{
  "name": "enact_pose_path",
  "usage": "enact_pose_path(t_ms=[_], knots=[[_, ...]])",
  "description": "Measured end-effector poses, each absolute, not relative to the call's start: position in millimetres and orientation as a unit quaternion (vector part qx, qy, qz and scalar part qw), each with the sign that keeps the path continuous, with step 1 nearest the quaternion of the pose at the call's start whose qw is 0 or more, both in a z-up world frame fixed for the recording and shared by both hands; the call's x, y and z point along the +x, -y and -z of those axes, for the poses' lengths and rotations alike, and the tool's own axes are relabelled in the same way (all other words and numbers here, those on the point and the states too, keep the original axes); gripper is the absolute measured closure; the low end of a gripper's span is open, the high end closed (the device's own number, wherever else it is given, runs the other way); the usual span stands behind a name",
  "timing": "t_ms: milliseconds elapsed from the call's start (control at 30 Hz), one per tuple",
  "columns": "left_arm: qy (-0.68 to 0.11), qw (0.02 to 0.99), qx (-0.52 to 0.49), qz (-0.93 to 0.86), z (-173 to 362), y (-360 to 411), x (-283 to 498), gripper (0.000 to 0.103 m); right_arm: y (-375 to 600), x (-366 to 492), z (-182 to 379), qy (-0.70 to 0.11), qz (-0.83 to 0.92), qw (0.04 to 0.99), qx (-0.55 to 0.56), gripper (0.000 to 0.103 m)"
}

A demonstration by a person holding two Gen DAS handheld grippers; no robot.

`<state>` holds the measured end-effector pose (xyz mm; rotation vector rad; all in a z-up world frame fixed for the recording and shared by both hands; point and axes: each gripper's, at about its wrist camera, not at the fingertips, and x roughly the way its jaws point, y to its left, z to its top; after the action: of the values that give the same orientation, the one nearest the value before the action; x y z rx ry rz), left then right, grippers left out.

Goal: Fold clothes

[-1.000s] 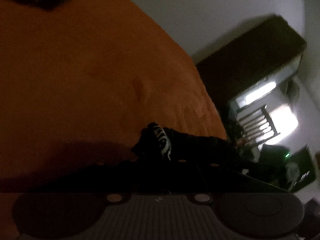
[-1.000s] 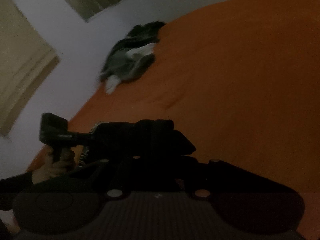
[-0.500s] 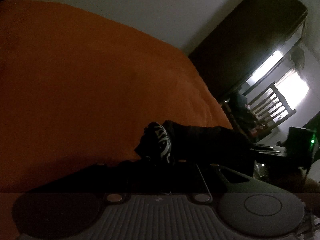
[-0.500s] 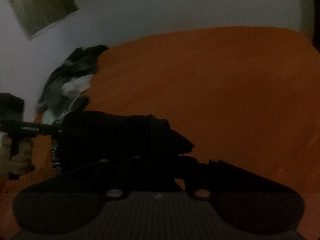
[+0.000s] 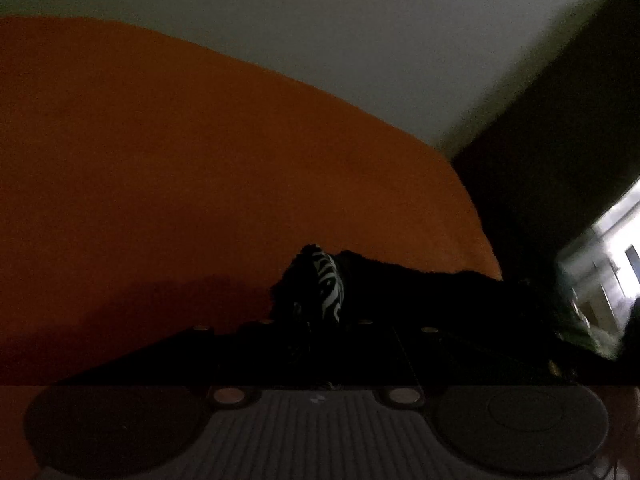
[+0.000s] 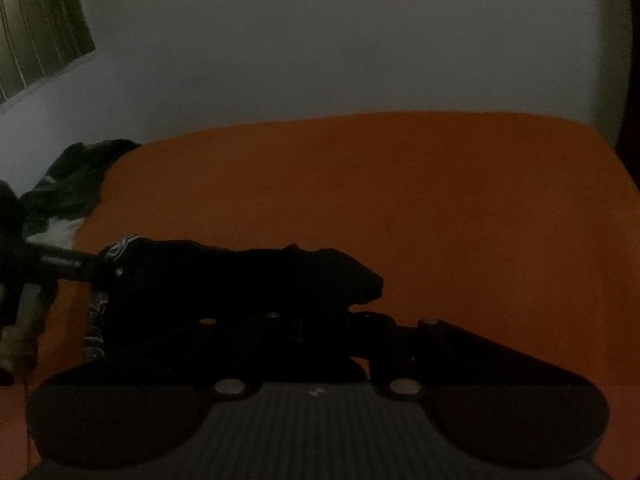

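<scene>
A black garment point(image 5: 420, 292) with a white printed band point(image 5: 330, 286) hangs stretched between my two grippers above the orange bed point(image 5: 180, 168). My left gripper point(image 5: 316, 312) is shut on one bunched end of it. In the right wrist view the same black garment point(image 6: 248, 280) runs leftward from my right gripper point(image 6: 304, 304), which is shut on its other end. My left gripper point(image 6: 64, 266) shows there at the far left, held by a hand point(image 6: 20, 332). The fingertips of both grippers are lost in the dark cloth.
A pile of dark and white clothes point(image 6: 68, 192) lies at the far left corner of the orange bed point(image 6: 400, 200). A pale wall stands behind the bed, with a window point(image 6: 36, 28) at the upper left. A dark wardrobe point(image 5: 560, 152) stands at the right.
Both grippers have swung across the bed with the garment still held between them. The views have turned level with the far wall, and the clothes pile has slid left.
</scene>
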<state>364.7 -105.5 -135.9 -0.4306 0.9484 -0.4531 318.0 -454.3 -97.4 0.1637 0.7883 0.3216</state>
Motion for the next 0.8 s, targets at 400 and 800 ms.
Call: enact_pose_path(t_ms=[400,800], knots=[[-0.471,0.858,-0.171,0.114,157,211,550,0.086,543,524,161,-0.379,-0.15,0.905,0.125,0.087],[-0.477,0.856,-0.2,-0.028,148,96,529,0.068,630,501,166,-0.363,-0.018,0.902,0.232,0.072]])
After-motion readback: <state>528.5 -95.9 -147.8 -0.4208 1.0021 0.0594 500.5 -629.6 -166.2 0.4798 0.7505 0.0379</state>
